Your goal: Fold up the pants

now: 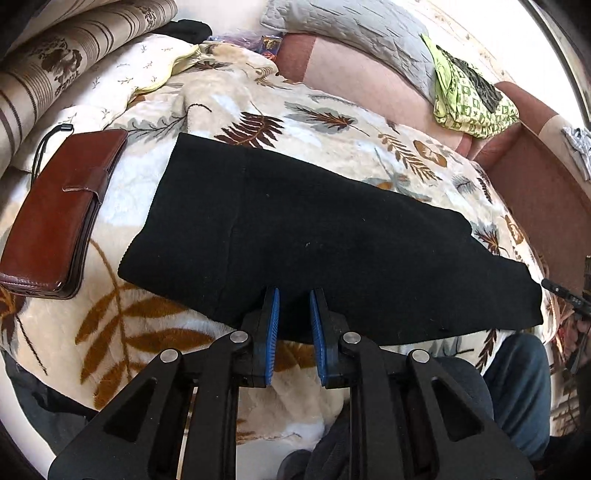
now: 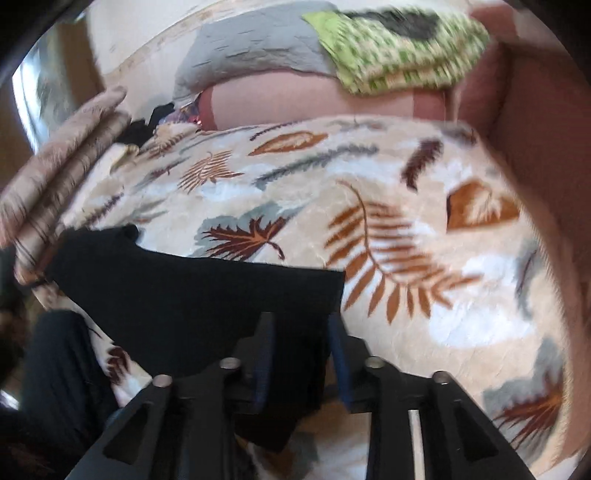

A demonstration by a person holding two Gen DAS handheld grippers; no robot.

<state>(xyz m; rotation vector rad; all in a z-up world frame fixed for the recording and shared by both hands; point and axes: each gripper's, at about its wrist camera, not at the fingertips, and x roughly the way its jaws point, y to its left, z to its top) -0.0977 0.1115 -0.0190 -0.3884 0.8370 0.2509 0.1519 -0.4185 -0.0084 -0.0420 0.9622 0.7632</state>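
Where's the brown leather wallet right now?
In the left wrist view, the brown wallet lies on the leaf-print blanket, just left of the black pants.

A cream blanket (image 1: 325,110) printed with brown and grey leaves is covering the sofa seat, and pinkish-brown upholstery (image 1: 354,74) is showing behind it. A grey quilted pillow (image 1: 343,26) is leaning on the backrest – a green patterned cloth (image 1: 476,99) is lying beside it. Striped beige cushions (image 1: 74,48) are stacking up at one end. Daylight is flooding in, washing out the pale wall (image 2: 147,22).
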